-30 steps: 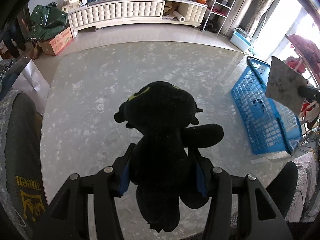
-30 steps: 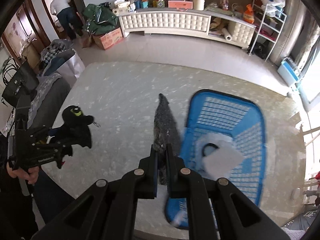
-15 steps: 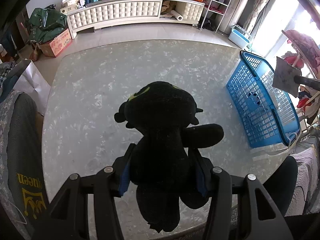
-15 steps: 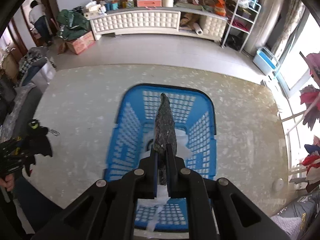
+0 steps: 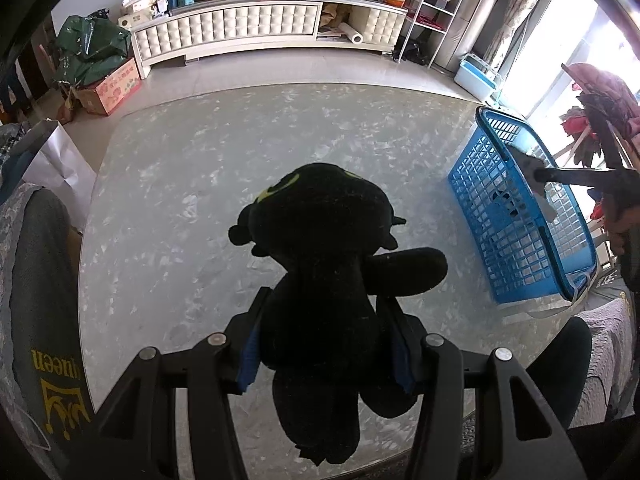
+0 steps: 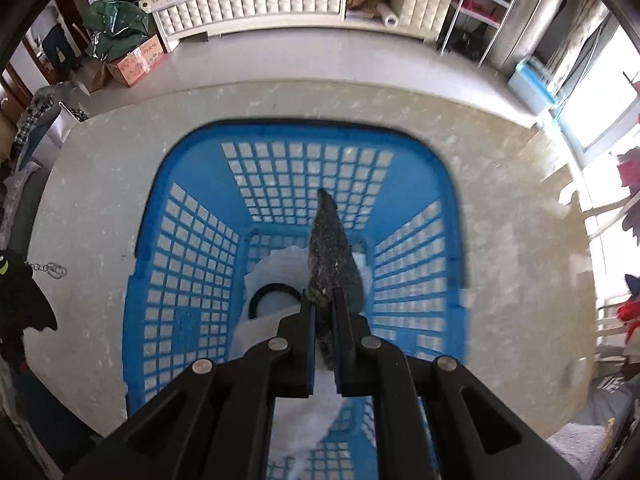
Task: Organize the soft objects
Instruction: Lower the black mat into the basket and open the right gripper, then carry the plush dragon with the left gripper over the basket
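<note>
My left gripper (image 5: 322, 322) is shut on a black plush toy (image 5: 320, 248) with yellow-green eye marks, held above the marble table (image 5: 180, 184). My right gripper (image 6: 323, 300) is shut on a flat grey felt-like cloth (image 6: 330, 252), held edge-on over the inside of the blue plastic basket (image 6: 184, 240). A white soft item with a black ring (image 6: 276, 276) lies in the basket bottom. In the left wrist view the basket (image 5: 492, 204) stands at the table's right edge, with the right gripper and cloth (image 5: 528, 168) above it. The plush also shows in the right wrist view (image 6: 20, 300).
A keychain (image 6: 50, 270) lies on the table left of the basket. A chair back with grey fabric (image 5: 36, 280) stands at the table's left. A white cabinet (image 5: 248, 28), boxes and a wire shelf (image 5: 432, 4) stand far behind.
My right gripper has moved right and down with the grey cloth, from beside the basket to over and into its opening. The left gripper still holds the plush, nearly unmoved.
</note>
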Motion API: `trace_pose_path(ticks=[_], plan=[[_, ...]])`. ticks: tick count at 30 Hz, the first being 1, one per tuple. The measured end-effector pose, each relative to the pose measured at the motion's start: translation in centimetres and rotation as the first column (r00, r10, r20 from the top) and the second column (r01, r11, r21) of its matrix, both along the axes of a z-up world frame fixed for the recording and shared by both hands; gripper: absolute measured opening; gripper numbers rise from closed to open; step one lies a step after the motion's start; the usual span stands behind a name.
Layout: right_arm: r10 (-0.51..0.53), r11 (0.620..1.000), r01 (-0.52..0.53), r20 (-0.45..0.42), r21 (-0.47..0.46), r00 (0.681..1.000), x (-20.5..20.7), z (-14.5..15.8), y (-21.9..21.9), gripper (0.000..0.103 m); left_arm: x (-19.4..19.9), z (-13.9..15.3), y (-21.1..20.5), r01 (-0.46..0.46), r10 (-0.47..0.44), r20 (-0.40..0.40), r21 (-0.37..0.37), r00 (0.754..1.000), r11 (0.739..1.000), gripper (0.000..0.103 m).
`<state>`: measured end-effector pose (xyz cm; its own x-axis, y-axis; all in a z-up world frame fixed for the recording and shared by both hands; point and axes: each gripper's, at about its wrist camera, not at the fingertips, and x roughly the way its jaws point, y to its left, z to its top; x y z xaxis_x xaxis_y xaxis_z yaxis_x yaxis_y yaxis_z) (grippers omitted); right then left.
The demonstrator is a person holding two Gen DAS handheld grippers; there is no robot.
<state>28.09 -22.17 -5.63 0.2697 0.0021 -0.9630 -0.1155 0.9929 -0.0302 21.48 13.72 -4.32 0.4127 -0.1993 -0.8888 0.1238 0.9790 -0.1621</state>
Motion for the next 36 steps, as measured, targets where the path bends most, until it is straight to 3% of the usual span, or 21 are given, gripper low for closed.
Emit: trace_pose_path(ticks=[9,12,16,18,21,29,33,36], plan=[[0.019,0.999,-0.017,-0.064,0.032,0.998,0.2,-1.4,2.3,0.008,0.9,-0.9,-0.1,-0.004,0.004,-0.018,-0.009,1.0,1.0,0.05],[0.032,0.999,-0.033,-0.056,-0.015,0.998,0.1,-1.2,3.2,0.008,1.0,-1.2,-0.4,0.002,-0.002,-0.022,-0.016,1.0,1.0,0.05],[0.032,0.999,-0.033,-0.043,-0.013,0.999,-0.4,-0.5,4.5,0.024,0.9,-1.6,-0.6,0.005,-0.006,-0.027,-0.016,1.0,1.0,0.05],[0.037,0.999,-0.037,-0.032,-0.007,0.999,-0.9,0.0,4.9,0.043,0.8,-1.6,-0.5,0.002,-0.002,-0.027,-0.016,1.0,1.0,0.05],[0.051,0.999,-0.051,-0.017,-0.005,0.999,-1.9,0.9,5.4,0.058,0.5,-1.5,-0.5,-0.002,0.002,-0.023,-0.016,1.0,1.0,0.05],[0.068,0.998,-0.067,0.046,-0.021,0.997,-5.6,4.2,6.0,0.092,0.0,-0.6,-0.9,0.004,-0.004,-0.006,-0.009,1.0,1.0,0.05],[0.079,0.997,-0.078,0.09,-0.017,0.993,-8.1,6.0,6.0,0.103,-0.4,0.6,-1.9,0.021,-0.021,0.017,-0.005,1.0,1.0,0.05],[0.078,0.997,-0.077,0.117,-0.012,0.99,-9.3,6.5,5.2,0.103,-0.6,1.5,-3.0,0.036,-0.036,0.034,0.001,0.999,0.999,0.05]])
